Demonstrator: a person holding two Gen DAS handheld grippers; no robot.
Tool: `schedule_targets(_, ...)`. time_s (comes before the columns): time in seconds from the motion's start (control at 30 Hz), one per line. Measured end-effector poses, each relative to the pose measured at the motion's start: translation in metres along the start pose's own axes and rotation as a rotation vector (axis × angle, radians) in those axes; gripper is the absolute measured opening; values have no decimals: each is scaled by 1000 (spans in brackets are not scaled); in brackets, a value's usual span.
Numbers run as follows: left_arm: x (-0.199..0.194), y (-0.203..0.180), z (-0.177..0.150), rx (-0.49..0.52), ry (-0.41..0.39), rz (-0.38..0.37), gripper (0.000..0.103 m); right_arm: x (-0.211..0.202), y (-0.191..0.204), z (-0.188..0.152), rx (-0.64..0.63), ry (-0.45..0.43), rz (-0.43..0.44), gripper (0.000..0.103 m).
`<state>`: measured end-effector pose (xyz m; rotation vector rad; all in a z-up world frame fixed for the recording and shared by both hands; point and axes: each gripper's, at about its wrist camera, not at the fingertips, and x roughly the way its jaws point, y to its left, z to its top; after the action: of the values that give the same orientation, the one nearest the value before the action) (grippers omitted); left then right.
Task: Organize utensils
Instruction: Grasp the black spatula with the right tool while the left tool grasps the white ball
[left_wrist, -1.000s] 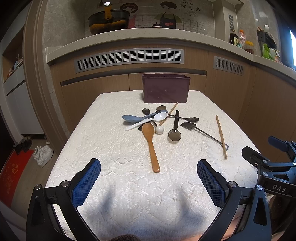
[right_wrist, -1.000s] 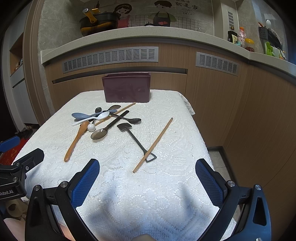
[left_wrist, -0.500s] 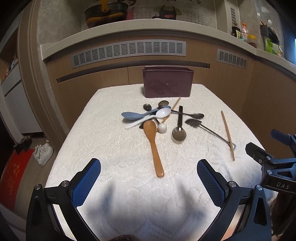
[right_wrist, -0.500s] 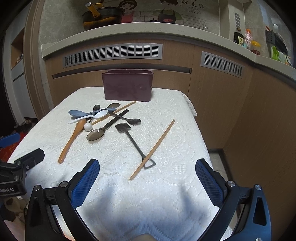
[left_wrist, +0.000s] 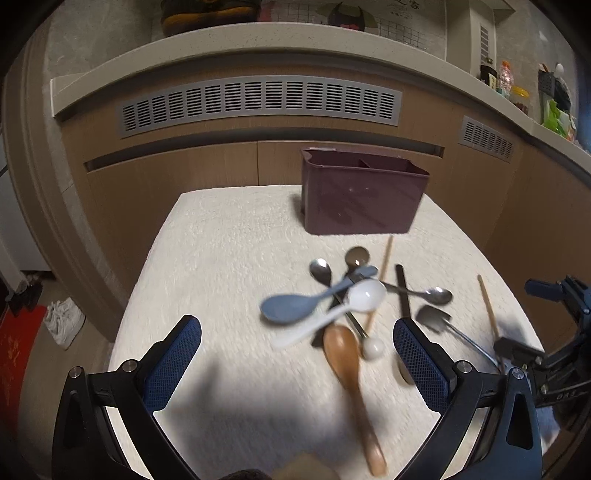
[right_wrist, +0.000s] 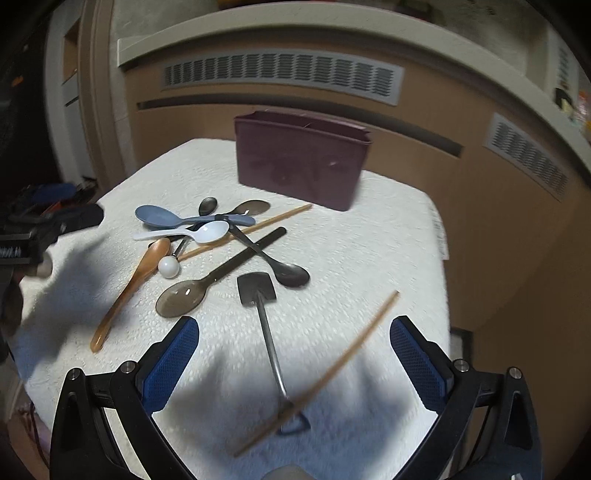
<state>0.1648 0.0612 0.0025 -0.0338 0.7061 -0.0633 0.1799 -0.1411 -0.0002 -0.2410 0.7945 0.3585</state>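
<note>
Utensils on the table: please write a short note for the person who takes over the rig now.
Left hand-held gripper: open, holds nothing, above the near end of the pile.
Right hand-held gripper: open, holds nothing, over the shovel-shaped spoon and the loose chopstick.
All utensils lie on the white cloth: blue spoon, white spoon, wooden spoon, smoky spoon, dark metal spoons, a second chopstick.
The maroon holder stands at the far edge; nothing shows above its rim.
Done: nothing sorted yet. Left: move every utensil into the holder.
</note>
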Motion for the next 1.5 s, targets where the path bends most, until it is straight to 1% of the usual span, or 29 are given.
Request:
schedule_targets(0.03,6,6,5,-12,-1,1,103,7,1,3,-10,14,18,91)
schedule_targets(0.07,11,11,10,-24,-4,2,103,16,2,7,-21,36,33,67)
schedule_targets(0.1,15,16,14,-35,-7,2,103,24,5,10,-32,64,51,54)
schedule_targets(0.17,21,25,19,-50,-14,3,103,41,9,17,-32,113,111,53)
schedule_targets(0.23,24,34,22,-70,-21,-4,103,52,13,20,-21,141,141,53)
schedule_targets(0.27,26,38,23,-78,-18,-12,103,57,16,21,-27,155,150,51)
schedule_targets(0.3,28,41,22,-83,-9,-19,103,63,18,21,-36,168,150,46)
schedule_targets(0.37,31,45,19,-80,0,-14,103,73,20,21,-45,195,148,42)
schedule_targets(0.43,35,42,15,-55,1,14,103,81,19,21,-53,218,134,42)
schedule_targets(0.47,39,40,13,-35,24,11,103,81,18,21,-59,212,134,40)
schedule_targets(0.5,45,38,11,-21,58,0,103,81,18,22,-68,215,131,30)
schedule_targets(0.57,52,35,7,-26,94,-27,103,78,18,24,-85,217,121,30)
schedule_targets(0.63,56,28,5,-29,114,-47,103,71,11,26,-63,189,107,30)
schedule_targets(0.73,55,12,5,13,88,6,103,59,-6,30,9,150,109,30)
schedule_targets(0.77,56,7,6,24,90,22,103,56,-12,31,28,139,105,30)
schedule_targets(0.8,58,4,6,29,100,22,103,53,-17,30,46,128,100,30)
schedule_targets(0.87,60,1,7,39,116,-20,103,46,-29,29,90,106,93,30)
schedule_targets(0.97,61,2,7,49,135,-41,103,40,-42,22,140,80,91,30)
schedule_targets(1.0,62,3,6,47,151,-54,103,37,-43,20,147,78,92,30)
schedule_targets(1.07,65,3,5,34,184,-65,101,39,-45,18,157,72,93,30)
schedule_targets(1.13,66,2,2,23,195,-74,97,40,-46,15,160,69,85,30)
schedule_targets(1.2,66,-3,-1,24,203,-87,86,42,-45,13,168,62,81,30)
schedule_targets(1.23,65,-6,-4,16,216,-106,73,42,-47,13,174,60,81,30)
schedule_targets(1.27,64,-8,-7,5,227,-137,59,41,-47,12,178,57,80,30)
schedule_targets(1.3,62,-13,-11,-2,239,-179,47,40,-47,11,179,53,76,30)
schedule_targets(1.33,60,-19,-14,1,243,-202,44,39,-47,11,179,48,74,30)
schedule_targets(1.4,54,-33,-18,20,223,-220,42,38,-47,10,178,42,78,30)
schedule_targets(1.5,49,-51,-21,45,174,-181,42,39,-45,8,177,39,81,30)
